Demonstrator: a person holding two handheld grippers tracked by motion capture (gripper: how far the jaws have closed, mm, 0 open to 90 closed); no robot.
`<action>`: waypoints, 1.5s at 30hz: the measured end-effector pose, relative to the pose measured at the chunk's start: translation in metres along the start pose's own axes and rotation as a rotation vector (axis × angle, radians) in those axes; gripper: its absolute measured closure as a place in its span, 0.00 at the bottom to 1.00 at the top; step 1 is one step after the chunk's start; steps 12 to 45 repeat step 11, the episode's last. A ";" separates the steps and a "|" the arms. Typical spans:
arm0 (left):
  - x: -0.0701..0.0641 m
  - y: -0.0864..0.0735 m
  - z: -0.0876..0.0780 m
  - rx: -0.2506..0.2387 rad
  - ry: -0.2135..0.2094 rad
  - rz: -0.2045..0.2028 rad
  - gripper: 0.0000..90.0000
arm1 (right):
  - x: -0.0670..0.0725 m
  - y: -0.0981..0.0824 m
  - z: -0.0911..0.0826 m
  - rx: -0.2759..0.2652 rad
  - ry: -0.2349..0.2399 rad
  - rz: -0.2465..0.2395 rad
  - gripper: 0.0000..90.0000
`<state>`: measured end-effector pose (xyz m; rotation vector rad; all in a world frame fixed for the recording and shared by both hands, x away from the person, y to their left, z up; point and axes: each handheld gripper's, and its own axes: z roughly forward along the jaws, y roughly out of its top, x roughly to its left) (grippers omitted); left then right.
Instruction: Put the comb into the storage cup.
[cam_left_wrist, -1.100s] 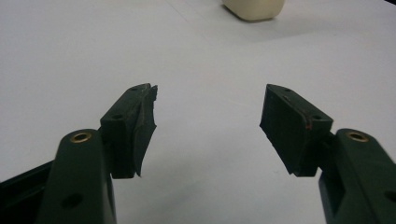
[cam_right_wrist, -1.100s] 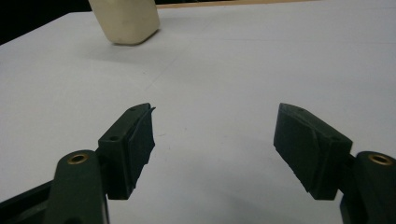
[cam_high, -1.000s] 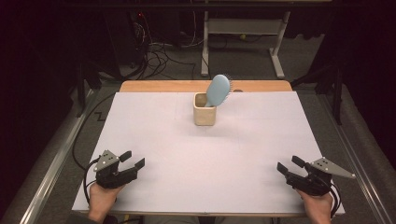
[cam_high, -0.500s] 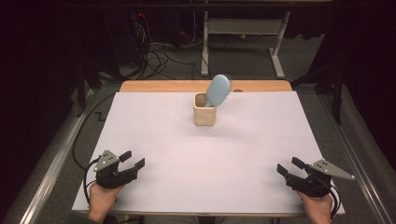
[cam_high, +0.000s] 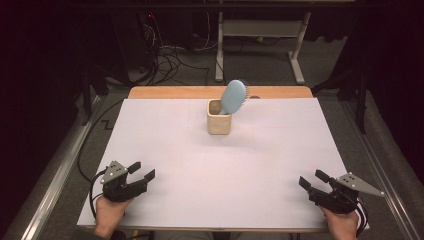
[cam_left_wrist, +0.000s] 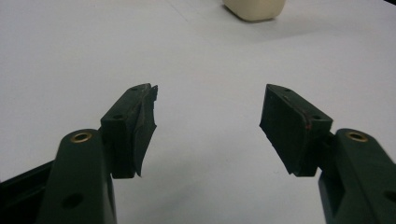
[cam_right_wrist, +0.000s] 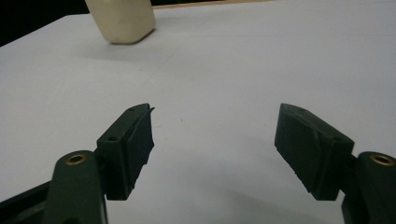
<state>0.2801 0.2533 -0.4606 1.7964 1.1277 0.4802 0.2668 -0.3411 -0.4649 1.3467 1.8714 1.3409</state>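
A light blue hairbrush (cam_high: 234, 96) stands head up in a cream square holder (cam_high: 219, 117) near the far middle of the white table cover (cam_high: 220, 165). The holder's base also appears far ahead in the left gripper view (cam_left_wrist: 254, 8) and the right gripper view (cam_right_wrist: 122, 19). My left gripper (cam_high: 141, 170) rests at the near left corner, open, nothing between its jaws (cam_left_wrist: 208, 119). My right gripper (cam_high: 314, 180) rests at the near right corner, open and empty too (cam_right_wrist: 212, 140). Both are far from the holder.
A wooden table edge (cam_high: 165, 92) shows behind the white cover. Beyond it lie floor cables (cam_high: 170, 55) and a white desk frame (cam_high: 260, 35). Metal rails (cam_high: 55, 175) run along both table sides.
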 end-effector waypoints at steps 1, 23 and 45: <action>0.000 0.000 0.000 0.000 -0.001 0.000 0.39 | 0.000 0.000 0.000 -0.001 -0.001 -0.001 0.32; 0.000 0.000 0.000 0.000 -0.004 0.001 0.39 | 0.001 0.000 -0.001 -0.002 -0.005 -0.006 0.32; 0.000 0.000 0.000 0.000 -0.004 0.001 0.39 | 0.001 0.000 -0.001 -0.002 -0.005 -0.006 0.32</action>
